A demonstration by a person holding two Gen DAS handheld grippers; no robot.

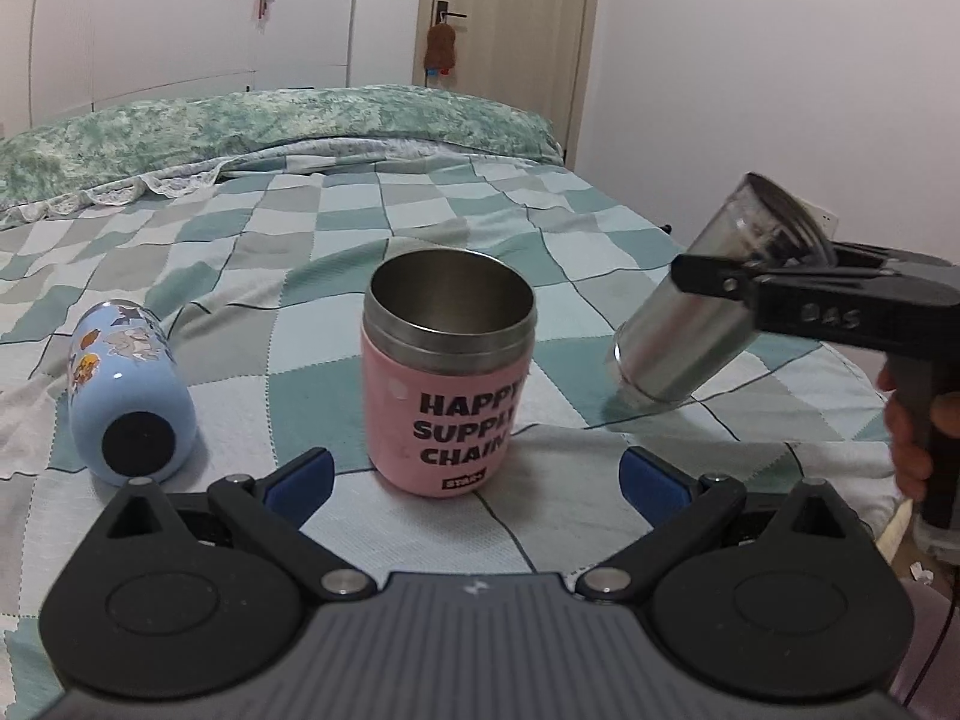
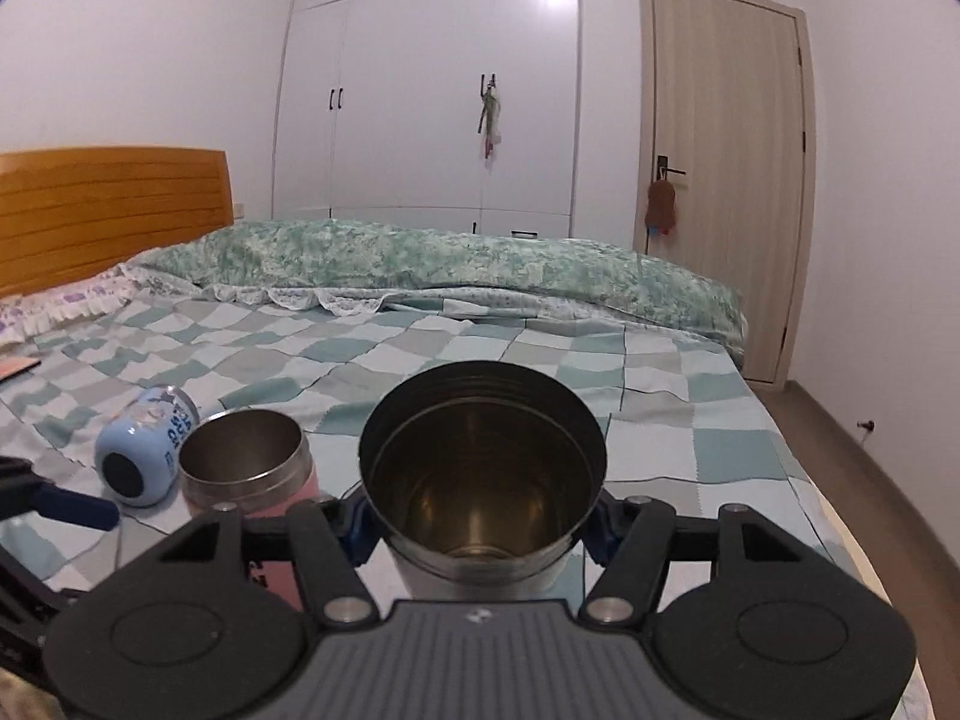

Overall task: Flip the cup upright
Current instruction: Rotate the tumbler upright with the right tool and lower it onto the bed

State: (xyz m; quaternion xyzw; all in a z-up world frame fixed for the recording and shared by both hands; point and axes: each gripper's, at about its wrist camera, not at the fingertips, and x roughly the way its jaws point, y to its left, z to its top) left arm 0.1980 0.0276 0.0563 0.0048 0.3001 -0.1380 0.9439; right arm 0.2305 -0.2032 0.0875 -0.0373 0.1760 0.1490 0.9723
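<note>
Right tongs clamp the tilted steel cup; left tongs gape wide.

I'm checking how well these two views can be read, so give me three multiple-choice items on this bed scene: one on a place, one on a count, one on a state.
1. Where does the blue cup lie relative to the pink cup, seen from the left wrist?
A. left of it
B. inside it
C. right of it

2. How many cups are in view?
A. two
B. three
C. five

3. How is the steel cup?
A. lying flat
B. standing free
C. gripped, tilted

Key: 1 A, the blue cup lies on its side left of the pink cup. 2 B, those plus the steel cup. 3 C, the right gripper clamps it tilted, base near the bed; the left gripper is open.
</note>
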